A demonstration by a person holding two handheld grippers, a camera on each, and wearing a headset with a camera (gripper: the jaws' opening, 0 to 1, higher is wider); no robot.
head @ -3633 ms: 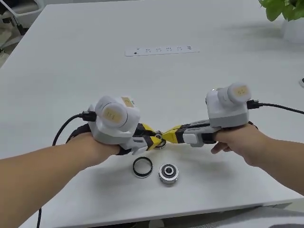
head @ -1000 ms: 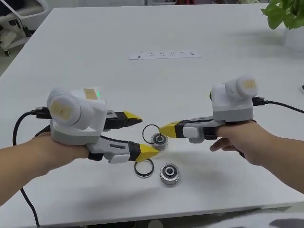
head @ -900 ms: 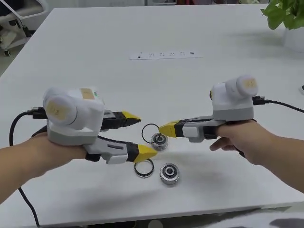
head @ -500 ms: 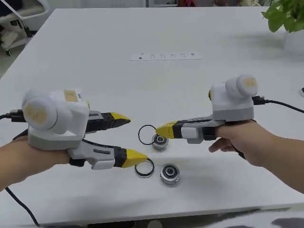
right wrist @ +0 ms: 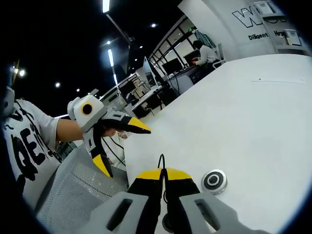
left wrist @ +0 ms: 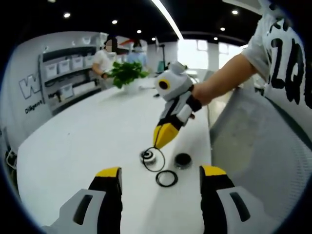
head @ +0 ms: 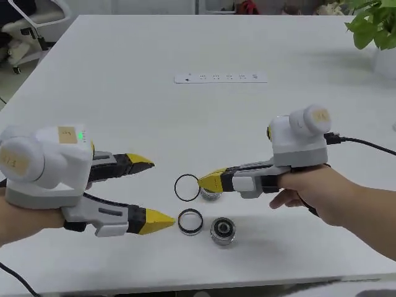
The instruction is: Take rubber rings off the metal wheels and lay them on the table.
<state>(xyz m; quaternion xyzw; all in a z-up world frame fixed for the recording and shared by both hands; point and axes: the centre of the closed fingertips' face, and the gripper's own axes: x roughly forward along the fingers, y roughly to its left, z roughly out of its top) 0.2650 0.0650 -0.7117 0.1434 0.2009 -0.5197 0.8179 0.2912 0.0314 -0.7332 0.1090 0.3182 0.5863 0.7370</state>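
Rubber rings, two on show.

Item one: thin black ring (head: 176,187). It is pinched at its three o'clock edge by the right tongs (head: 204,180), whose jaws are together on it. It is held just at nine o'clock of a small metal wheel (head: 211,194), which sits on the table (head: 185,124) under the tong tips. Whether its lower edge rests on the table or touches the wheel cannot be told.

Item two: thicker black ring (head: 180,221). It lies flat on the table at six o'clock of item one, with a second metal wheel (head: 223,229) just beside it at three o'clock.

Left tongs (head: 154,190): jaws wide apart, holding nothing, at nine o'clock of both rings, near but not touching.

Sundries: power strip (head: 221,78) at twelve o'clock, well apart; potted plant (head: 374,25) at the two o'clock corner.

Progress, as judged: one ring is laid down. The other appears to be off its wheel but is not yet laid down. The second wheel has a dark rim, and whether rubber remains on it cannot be told. Remaining: set the held ring on the table and let go.
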